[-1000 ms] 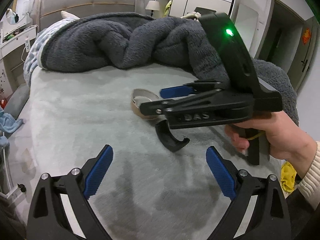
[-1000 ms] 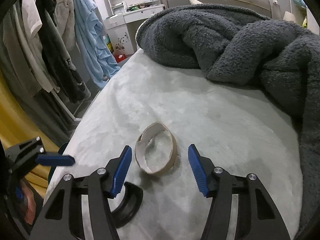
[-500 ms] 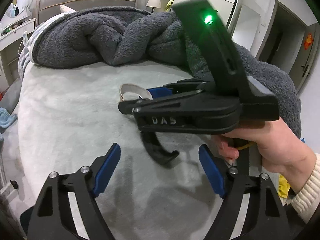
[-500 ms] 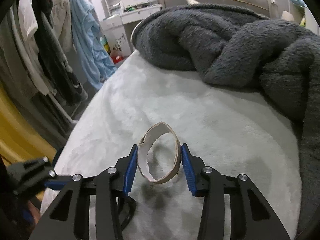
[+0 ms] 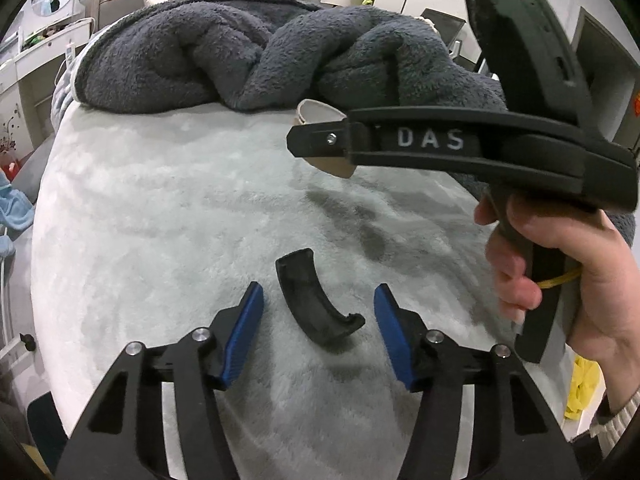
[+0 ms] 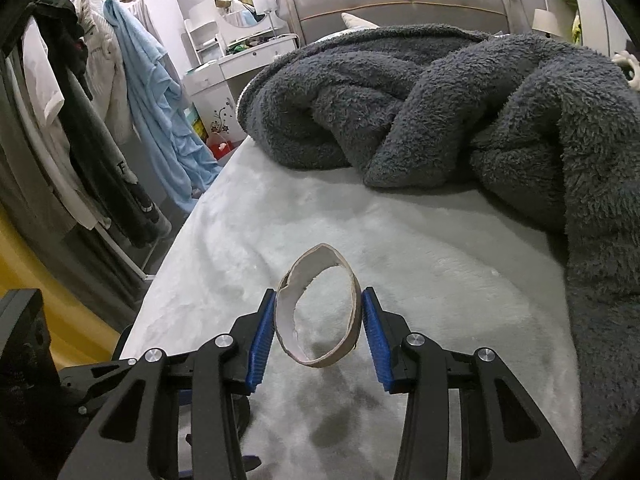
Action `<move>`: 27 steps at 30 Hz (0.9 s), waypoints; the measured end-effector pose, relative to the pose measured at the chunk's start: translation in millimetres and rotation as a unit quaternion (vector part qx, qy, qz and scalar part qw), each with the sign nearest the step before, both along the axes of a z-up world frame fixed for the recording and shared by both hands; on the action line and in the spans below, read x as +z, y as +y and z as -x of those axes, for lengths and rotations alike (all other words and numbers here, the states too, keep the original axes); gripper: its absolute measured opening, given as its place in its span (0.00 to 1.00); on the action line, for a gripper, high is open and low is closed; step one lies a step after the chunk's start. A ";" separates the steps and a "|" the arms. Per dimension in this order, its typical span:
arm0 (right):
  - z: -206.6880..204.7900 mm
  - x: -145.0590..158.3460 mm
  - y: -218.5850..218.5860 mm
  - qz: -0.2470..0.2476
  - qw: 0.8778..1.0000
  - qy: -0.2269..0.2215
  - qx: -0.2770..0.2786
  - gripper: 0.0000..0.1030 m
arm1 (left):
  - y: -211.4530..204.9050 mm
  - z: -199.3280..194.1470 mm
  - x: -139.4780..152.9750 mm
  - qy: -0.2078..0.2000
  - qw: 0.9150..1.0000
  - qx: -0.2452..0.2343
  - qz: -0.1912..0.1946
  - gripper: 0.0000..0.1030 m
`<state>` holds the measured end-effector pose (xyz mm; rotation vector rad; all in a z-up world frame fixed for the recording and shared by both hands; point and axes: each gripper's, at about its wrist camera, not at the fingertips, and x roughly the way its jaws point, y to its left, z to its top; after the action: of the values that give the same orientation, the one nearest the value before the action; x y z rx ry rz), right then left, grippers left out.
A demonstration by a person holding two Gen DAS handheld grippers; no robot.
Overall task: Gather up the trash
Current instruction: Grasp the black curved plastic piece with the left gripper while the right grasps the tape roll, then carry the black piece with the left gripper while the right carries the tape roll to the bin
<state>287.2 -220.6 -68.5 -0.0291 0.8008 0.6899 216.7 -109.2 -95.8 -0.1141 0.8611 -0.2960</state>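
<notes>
Between my left tongs (image 5: 318, 334), which have just been closing without touching it yet, the black curved scrap (image 5: 314, 306) lies lengthwise; my right tongs (image 6: 318, 334) grip the cardboard ring (image 6: 318, 306).

the bed (image 6: 460, 264) carries everything here. a heaped blanket (image 6: 440, 112) lies across its head end, in front of the headboard (image 6: 396, 4), and trails down the bed's right edge. near the foot edge a curved plastic piece (image 5: 316, 304) lies flat on the bed, between the left gripper's (image 5: 318, 328) pads but apart from both. the right gripper (image 6: 318, 334) is above the bed further toward the blanket, with a cardboard ring (image 6: 318, 312) standing on edge between its pads and lifted off the surface. beside the bed's left edge hang clothes (image 6: 100, 120), and a dressing table (image 6: 240, 64) stands by the head-end left corner.
</notes>
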 end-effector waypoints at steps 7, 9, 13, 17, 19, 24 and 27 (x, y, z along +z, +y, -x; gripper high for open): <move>5.1 -2.8 -8.8 0.003 1.000 0.001 0.000 0.42 | -2.7 -8.5 -2.9 0.001 1.000 0.011 0.003 0.54; 5.9 -3.1 -10.3 0.004 1.000 0.001 0.000 0.42 | -3.4 -10.0 -3.1 0.001 1.000 0.012 0.004 0.52; 8.6 -2.1 -16.8 0.006 1.000 0.000 0.001 0.42 | -7.0 -11.3 -3.2 0.001 1.000 0.009 0.002 0.41; 11.3 -2.7 -19.2 0.009 1.000 0.000 0.003 0.42 | -10.3 -14.3 -4.8 0.005 1.000 0.003 -0.004 0.28; 11.1 -3.1 -20.3 0.010 1.000 0.000 0.004 0.42 | -10.4 -15.6 -5.1 0.006 1.000 0.004 -0.004 0.23; 9.9 -2.2 -24.4 0.009 1.000 0.001 0.003 0.42 | -12.9 -15.1 -3.4 0.004 1.000 -0.002 -0.006 0.23; 8.2 -1.0 -27.6 0.007 1.000 0.001 0.000 0.42 | -14.9 -13.3 -2.9 0.000 1.000 -0.005 -0.011 0.23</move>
<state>279.0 -248.2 -69.5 -0.0407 0.8075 0.6852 230.1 -124.1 -98.7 -0.0899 0.8654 -0.2960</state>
